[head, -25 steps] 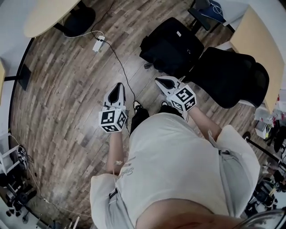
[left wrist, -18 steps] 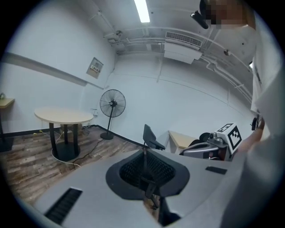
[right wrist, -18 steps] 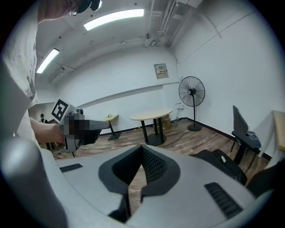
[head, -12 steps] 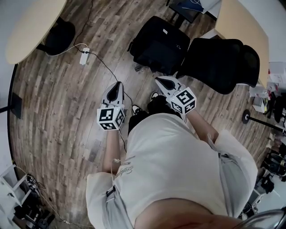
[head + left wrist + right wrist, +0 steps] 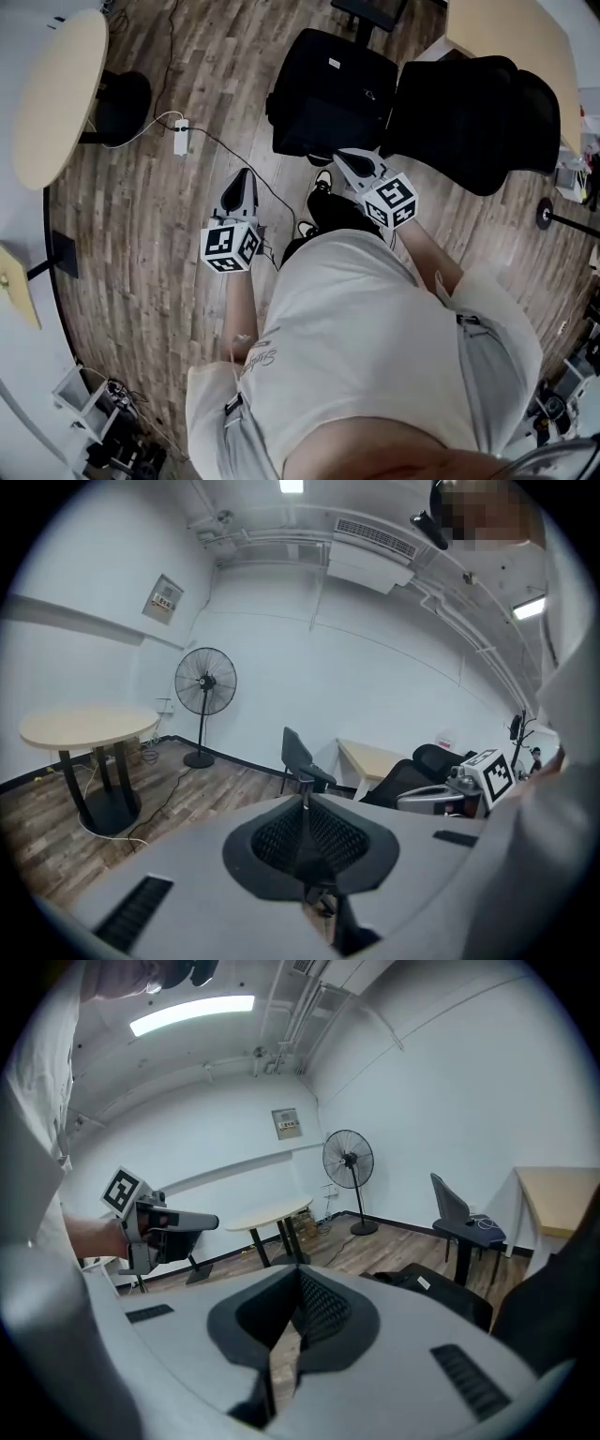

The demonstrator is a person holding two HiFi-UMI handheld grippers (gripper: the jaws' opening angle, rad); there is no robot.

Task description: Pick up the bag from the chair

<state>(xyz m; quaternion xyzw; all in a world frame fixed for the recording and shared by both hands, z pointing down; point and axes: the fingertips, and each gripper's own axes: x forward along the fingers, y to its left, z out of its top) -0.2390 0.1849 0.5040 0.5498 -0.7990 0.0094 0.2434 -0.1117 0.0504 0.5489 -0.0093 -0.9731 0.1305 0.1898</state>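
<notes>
The black bag (image 5: 328,89) with a small white tag lies on the seat of a black office chair, beside its backrest (image 5: 478,103). The right gripper view shows the bag (image 5: 431,1290) low at the right. My right gripper (image 5: 347,159) is shut and empty, its tip just short of the bag's near edge. My left gripper (image 5: 242,180) is shut and empty over the wooden floor, left of the bag. In their own views the left gripper (image 5: 305,803) and the right gripper (image 5: 298,1274) point level into the room, and nothing sits between either pair of jaws.
A round tan table (image 5: 52,94) stands at the left, with a white power strip (image 5: 181,136) and its cable on the floor. There is a tan desk (image 5: 506,37) behind the chair. A standing fan (image 5: 204,682) and a small grey chair (image 5: 302,759) are by the far wall.
The bag and chair have come nearer to the right gripper as the person stepped toward them. Both grippers stayed shut, held in front of the body.
</notes>
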